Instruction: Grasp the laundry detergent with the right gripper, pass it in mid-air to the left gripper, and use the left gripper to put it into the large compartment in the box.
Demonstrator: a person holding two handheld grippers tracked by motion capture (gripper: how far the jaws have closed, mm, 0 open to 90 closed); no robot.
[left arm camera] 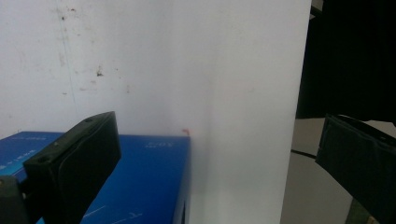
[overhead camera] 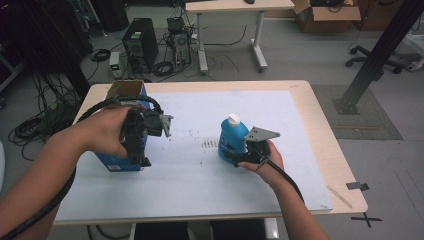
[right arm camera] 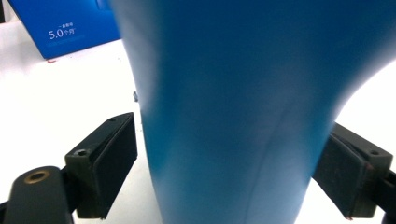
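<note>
A blue bottle (right arm camera: pixel 233 112) is standing close between the right gripper (right arm camera: pixel 229 172)'s two black jaws; the right pad is touching its side, the left pad sitting just off it. A blue box (right arm camera: pixel 65 25) is resting toward the white worktop (right arm camera: pixel 60 98)'s far edge.

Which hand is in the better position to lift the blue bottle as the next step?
Right. The right claw has the blue bottle between its jaws, one pad touching. The left claw is across the table at the blue box.
</note>
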